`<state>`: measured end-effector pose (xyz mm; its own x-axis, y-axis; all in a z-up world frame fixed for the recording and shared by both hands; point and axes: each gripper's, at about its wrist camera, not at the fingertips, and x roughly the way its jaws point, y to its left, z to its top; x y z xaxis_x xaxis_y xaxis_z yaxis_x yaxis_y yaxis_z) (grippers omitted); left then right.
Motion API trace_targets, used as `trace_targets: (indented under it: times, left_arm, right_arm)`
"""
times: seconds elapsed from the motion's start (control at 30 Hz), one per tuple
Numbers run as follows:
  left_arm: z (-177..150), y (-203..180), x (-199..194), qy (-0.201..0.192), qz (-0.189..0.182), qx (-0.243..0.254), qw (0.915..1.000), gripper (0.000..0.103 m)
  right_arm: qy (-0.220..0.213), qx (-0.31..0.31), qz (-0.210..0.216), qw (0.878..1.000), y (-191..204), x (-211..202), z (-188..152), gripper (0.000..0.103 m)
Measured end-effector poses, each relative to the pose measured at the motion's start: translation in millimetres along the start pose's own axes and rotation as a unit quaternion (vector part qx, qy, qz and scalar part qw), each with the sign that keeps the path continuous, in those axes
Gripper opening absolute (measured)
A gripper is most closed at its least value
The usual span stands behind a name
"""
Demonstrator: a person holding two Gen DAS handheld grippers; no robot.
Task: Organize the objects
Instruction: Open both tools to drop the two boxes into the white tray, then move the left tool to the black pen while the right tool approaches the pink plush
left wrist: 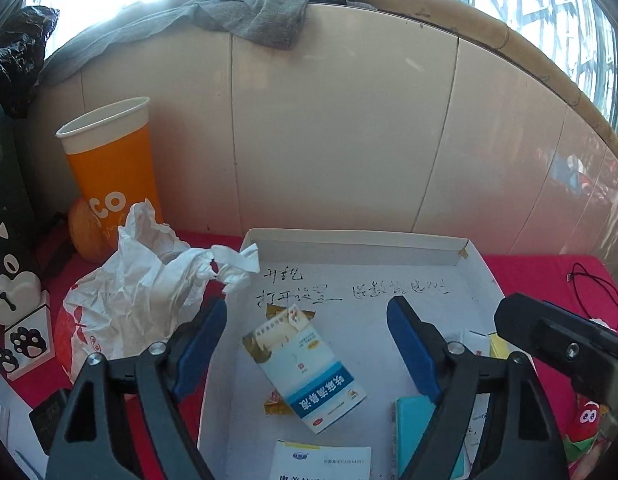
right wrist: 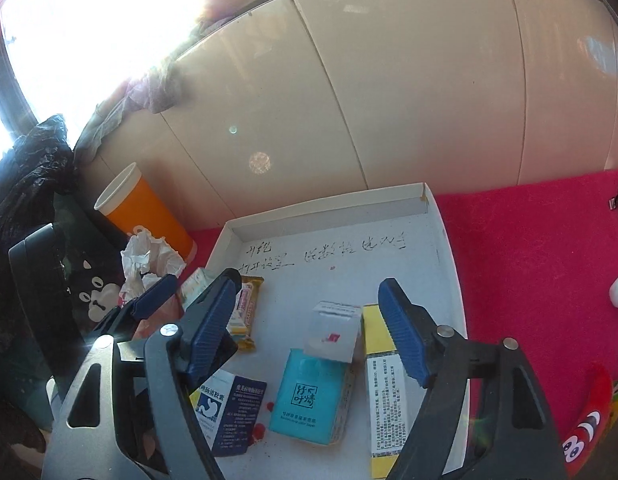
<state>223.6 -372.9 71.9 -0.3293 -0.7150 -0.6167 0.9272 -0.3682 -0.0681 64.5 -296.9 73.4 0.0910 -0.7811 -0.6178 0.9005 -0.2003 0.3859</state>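
Note:
A white shallow box tray point(left wrist: 357, 240) point(right wrist: 329, 208) with handwriting lies on a red cloth. In it lie a blue-and-white medicine box point(left wrist: 305, 372), a yellow snack bar point(right wrist: 245, 312), a teal tissue pack point(right wrist: 313, 396), a small white box point(right wrist: 333, 336), a yellow-and-white box point(right wrist: 383, 396) and a dark blue medicine box point(right wrist: 229, 412). My left gripper point(left wrist: 307, 312) is open and empty above the medicine box. My right gripper point(right wrist: 311, 284) is open and empty above the tissue pack and small white box.
An orange paper cup point(left wrist: 113, 164) point(right wrist: 149, 208), a crumpled white plastic bag point(left wrist: 141, 292) and a round fruit point(left wrist: 85, 236) stand left of the tray. A tiled wall point(left wrist: 349, 140) rises behind. A black cable point(left wrist: 597, 284) and a red toy point(right wrist: 589, 420) lie right.

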Motion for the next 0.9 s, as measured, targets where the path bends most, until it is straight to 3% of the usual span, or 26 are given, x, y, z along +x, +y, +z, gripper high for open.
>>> trace_targets:
  times: [0.1,0.13,0.3,0.53,0.73,0.9]
  left_arm:
    - [2,-1,-10,-0.018,-0.005,0.0,0.9998,0.094]
    - [3,-1,-14,-0.025,-0.003,-0.002,0.9997,0.103]
    - [6,7,-43,-0.054,-0.018,-0.043,0.9975,0.103]
    - [4,5,-101,-0.109,-0.056,-0.069,0.99,0.103]
    - [-12,-37,-139,-0.129,-0.116,-0.038,0.9841,0.103]
    - [-35,-87,-149,-0.108,-0.171,0.007,0.9794,0.103]
  right_arm:
    - [-0.015,0.009,0.0,1.0,-2,-13,2,0.097]
    - [-0.023,0.013,0.001,1.0,-4,-19,2,0.101]
    - [-0.056,0.024,0.005,0.998,-11,-55,-2,0.103]
    - [-0.086,0.05,0.045,0.994,-28,-122,-19,0.103]
    - [-0.137,0.07,0.055,0.987,-63,-200,-42,0.103]
    - [-0.204,0.081,-0.002,0.976,-113,-269,-60,0.103]
